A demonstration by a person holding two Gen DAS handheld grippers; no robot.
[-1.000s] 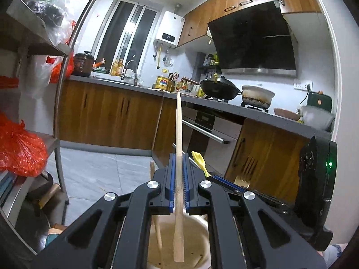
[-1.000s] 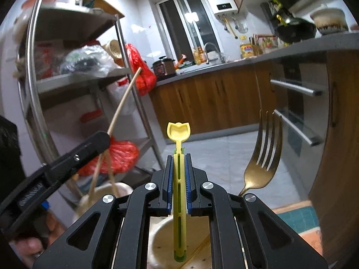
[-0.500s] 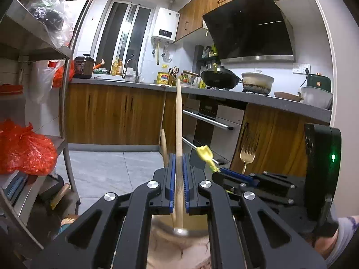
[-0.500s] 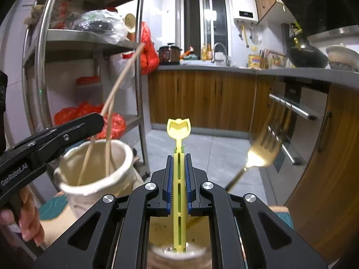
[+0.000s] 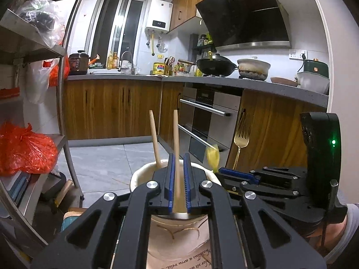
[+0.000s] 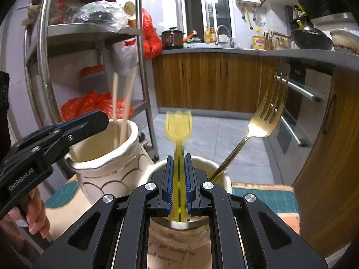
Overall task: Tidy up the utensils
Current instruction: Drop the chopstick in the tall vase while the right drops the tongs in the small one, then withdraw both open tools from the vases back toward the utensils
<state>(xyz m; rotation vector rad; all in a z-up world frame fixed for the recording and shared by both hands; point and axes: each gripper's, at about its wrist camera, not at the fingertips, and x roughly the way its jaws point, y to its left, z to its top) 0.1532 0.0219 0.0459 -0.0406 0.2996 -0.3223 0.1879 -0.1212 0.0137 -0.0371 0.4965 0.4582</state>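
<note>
Dropping utensils into their holders is the step in hand, as I judge it. The left tongs (image 5: pixel 177 159) stand over the vase (image 5: pixel 143 172), with a chopstick (image 5: pixel 175 130) upright between the pads. Its lower end is blurred, so I cannot tell if the jaws clench it or have let it go. A second chopstick (image 5: pixel 154 134) leans in the vase at 11 o'clock from the tongs.

The right tongs (image 6: pixel 179 159) stand over the cup (image 6: pixel 222 170), with a yellow pick (image 6: pixel 178 123) between the pads at 12 o'clock. The pick is blurred too, so its grasp is also not clear. A gold fork (image 6: pixel 267 116) is already in the cup and leans to 2 o'clock.

Next, I think each hand must make sure its piece is free, then lift straight up so the pads do not drag it out or tip the holder.

Both holders stand on a teal mat (image 6: pixel 269 197). The room is a kitchen: a steel rack (image 6: pixel 44 56) with a red bag (image 5: pixel 24 150) at 9 o'clock, an oven (image 5: pixel 208 121) and a wok (image 5: pixel 215 63) toward 1 o'clock, and grey floor tiles.
</note>
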